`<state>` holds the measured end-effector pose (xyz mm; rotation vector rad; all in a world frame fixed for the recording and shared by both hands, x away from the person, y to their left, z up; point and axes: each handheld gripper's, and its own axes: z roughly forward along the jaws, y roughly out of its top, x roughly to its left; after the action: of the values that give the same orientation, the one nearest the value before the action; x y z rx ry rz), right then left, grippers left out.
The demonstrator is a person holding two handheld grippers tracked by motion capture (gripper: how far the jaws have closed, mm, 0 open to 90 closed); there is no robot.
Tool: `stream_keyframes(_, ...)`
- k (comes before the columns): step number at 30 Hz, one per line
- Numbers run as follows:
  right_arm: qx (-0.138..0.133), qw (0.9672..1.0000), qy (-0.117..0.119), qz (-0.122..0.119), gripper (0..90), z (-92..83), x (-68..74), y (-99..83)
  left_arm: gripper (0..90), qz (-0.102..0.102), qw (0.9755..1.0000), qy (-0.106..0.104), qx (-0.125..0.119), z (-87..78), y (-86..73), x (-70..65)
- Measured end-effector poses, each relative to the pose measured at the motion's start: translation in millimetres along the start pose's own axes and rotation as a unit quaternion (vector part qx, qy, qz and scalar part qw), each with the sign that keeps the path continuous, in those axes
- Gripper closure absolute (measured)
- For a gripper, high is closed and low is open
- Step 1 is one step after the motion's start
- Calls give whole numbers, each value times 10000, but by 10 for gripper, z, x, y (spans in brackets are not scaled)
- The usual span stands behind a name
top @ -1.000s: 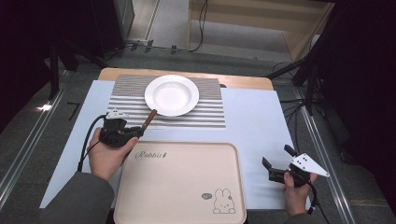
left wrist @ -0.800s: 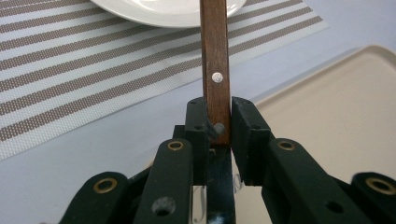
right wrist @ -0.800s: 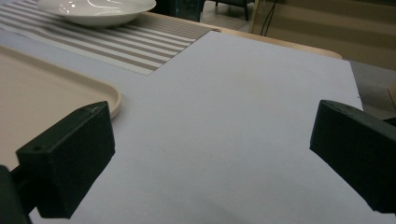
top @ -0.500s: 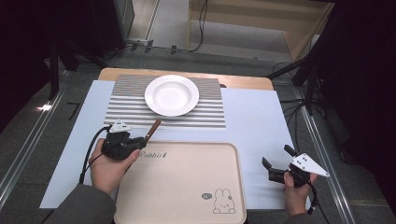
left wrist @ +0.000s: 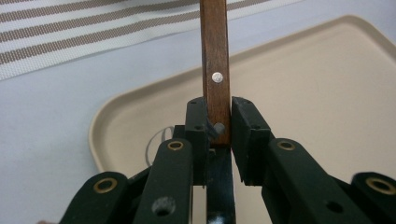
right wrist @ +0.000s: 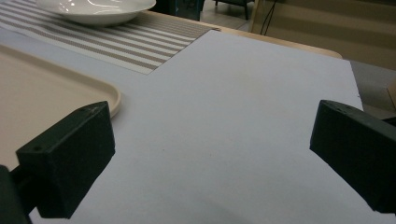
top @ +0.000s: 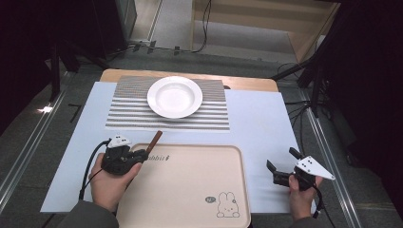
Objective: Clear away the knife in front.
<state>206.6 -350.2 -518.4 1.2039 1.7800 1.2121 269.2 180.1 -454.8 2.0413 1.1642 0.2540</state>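
Observation:
A brown wooden utensil handle (top: 153, 141) with metal rivets sticks out from my left gripper (top: 139, 156), which is shut on it at the far left corner of the beige tray (top: 190, 190). In the left gripper view the handle (left wrist: 216, 70) rises straight between the jaws of the left gripper (left wrist: 218, 123), over the tray rim (left wrist: 112, 116). What lies at the handle's other end is hidden. My right gripper (top: 283, 160) rests open on the light blue mat to the right of the tray, and the right gripper (right wrist: 210, 154) has nothing between its jaws.
A white plate (top: 175, 96) sits on a striped placemat (top: 128, 114) at the back of the table. The tray carries a rabbit print (top: 223, 205) near its front right corner. Bare blue mat (top: 261, 118) lies between the placemat and my right gripper.
My left gripper has drawn back toward the person with the wooden handle, from the placemat's front edge to the tray's far left corner. The right gripper has stayed put.

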Motion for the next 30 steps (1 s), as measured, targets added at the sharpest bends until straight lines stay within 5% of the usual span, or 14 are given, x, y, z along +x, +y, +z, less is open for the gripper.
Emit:
stream_keyframes(20, 27, 10000, -25, -12, 0, 4, 5, 1, 765, -377, 9992, 100, 39, 55, -461, -88)
stream_keyframes(30, 31, 10000, -32, -33, 0, 5, 9, 1, 763, -200, 9987, 406, 215, 101, -513, -138)
